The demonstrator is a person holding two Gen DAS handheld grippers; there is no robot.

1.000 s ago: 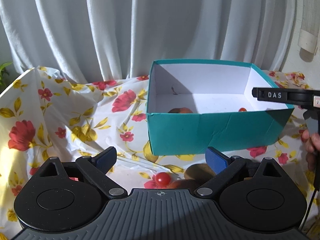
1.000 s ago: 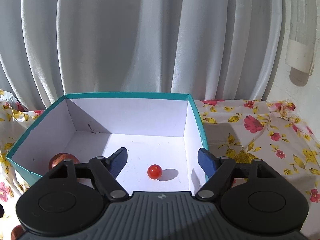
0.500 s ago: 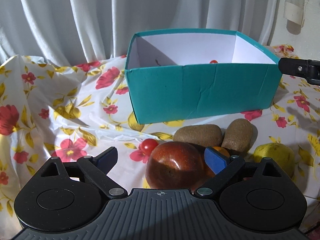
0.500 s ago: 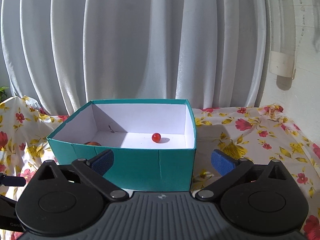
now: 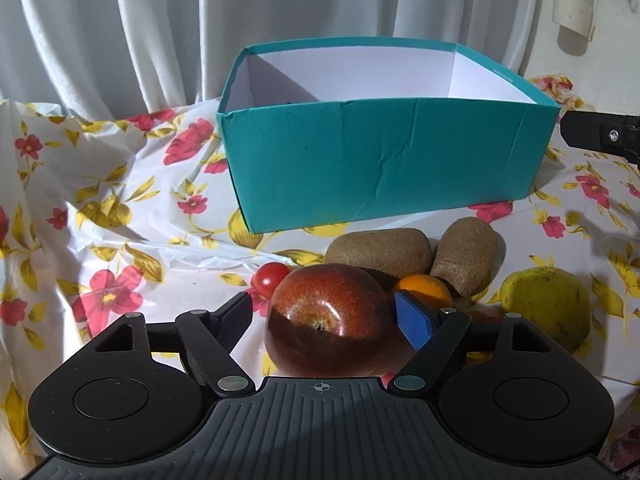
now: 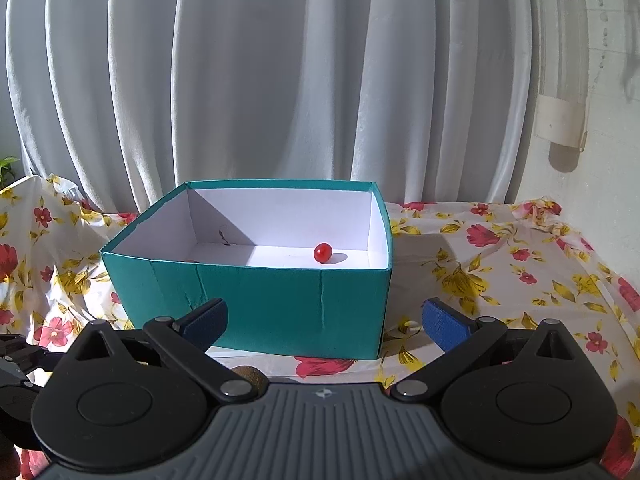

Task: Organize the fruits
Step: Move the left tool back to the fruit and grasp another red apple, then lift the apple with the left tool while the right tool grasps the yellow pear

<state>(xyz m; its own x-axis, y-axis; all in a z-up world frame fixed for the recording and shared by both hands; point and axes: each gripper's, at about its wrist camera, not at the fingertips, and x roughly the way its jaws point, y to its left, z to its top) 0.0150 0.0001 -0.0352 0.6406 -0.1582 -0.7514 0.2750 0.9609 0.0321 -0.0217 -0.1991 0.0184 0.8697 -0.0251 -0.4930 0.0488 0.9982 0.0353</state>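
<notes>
A teal box (image 5: 384, 160) with a white inside stands on the flowered cloth; it also shows in the right wrist view (image 6: 280, 304). A small red tomato (image 6: 323, 253) lies inside it. In front of the box lie a red apple (image 5: 328, 320), a cherry tomato (image 5: 272, 276), two kiwis (image 5: 378, 252), a small orange (image 5: 424, 288) and a yellow-green pear (image 5: 546, 308). My left gripper (image 5: 326, 318) is open, its fingers on either side of the apple, not clamped. My right gripper (image 6: 324, 320) is open and empty, in front of the box.
A white curtain (image 6: 280, 80) hangs behind the table. The flowered cloth (image 5: 100, 240) is wrinkled at the left. A white wall with a pipe (image 6: 564, 80) is at the right. The right gripper's body (image 5: 600, 136) shows at the right edge of the left wrist view.
Both grippers have pulled back from the box and lowered. The left gripper has come down around the apple. The right gripper moved from over the box to in front of it.
</notes>
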